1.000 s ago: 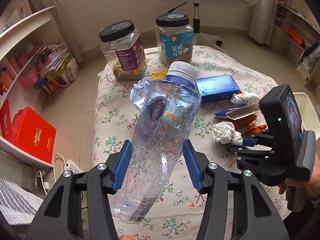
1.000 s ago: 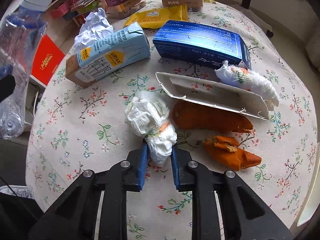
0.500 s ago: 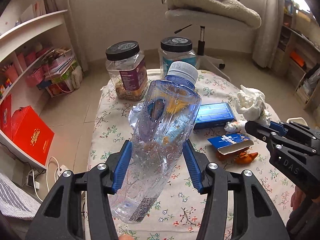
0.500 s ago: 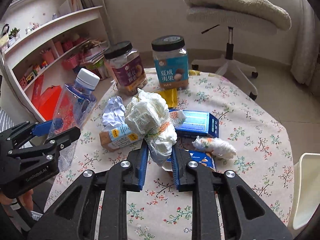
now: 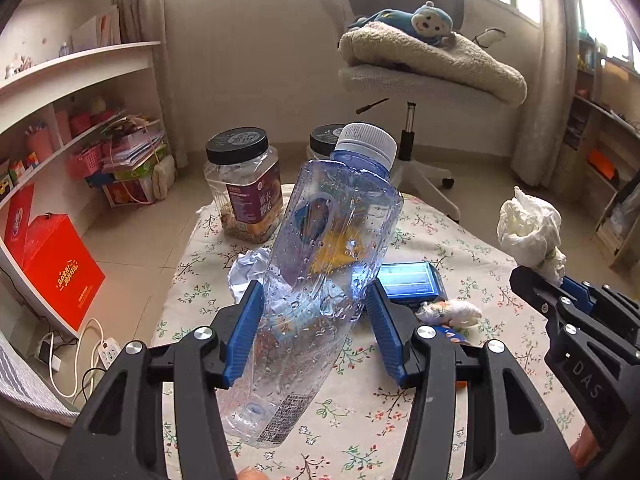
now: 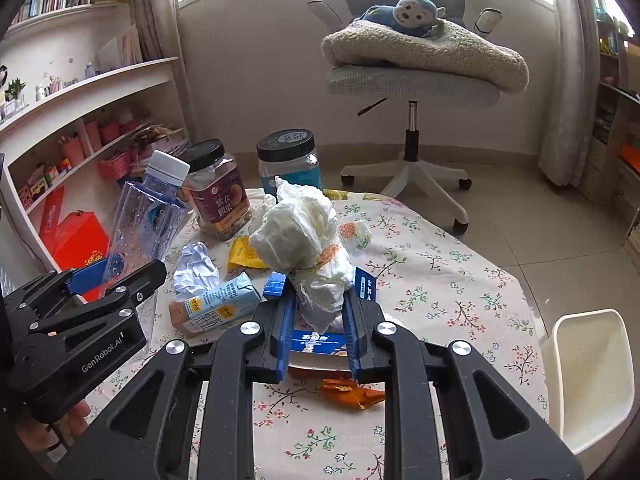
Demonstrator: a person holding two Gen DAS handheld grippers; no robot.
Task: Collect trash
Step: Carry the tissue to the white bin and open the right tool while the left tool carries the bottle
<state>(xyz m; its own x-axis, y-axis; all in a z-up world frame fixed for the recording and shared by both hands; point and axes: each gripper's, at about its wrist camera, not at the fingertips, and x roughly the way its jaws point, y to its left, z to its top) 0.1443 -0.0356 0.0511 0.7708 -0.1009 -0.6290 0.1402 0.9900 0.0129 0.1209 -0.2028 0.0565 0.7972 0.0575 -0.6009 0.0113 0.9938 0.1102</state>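
I am holding two pieces of trash above the bench [image 6: 440, 280], with the white bin [image 6: 592, 376] standing just off the bench's right edge. The risk I am weighing: the bottle [image 5: 320, 280] is lying tilted and beaded with drops between smooth walls, so it could be slipping through if I swing toward the bin too fast; the tissue wad [image 6: 308, 248] is soft and could be tearing loose, dropping back onto the bench. My left claw [image 5: 312, 328] is standing about half spread, both pads pressing the bottle's middle. My right claw [image 6: 320, 316] is squeezing nearly together, pinching the wad's lower end.
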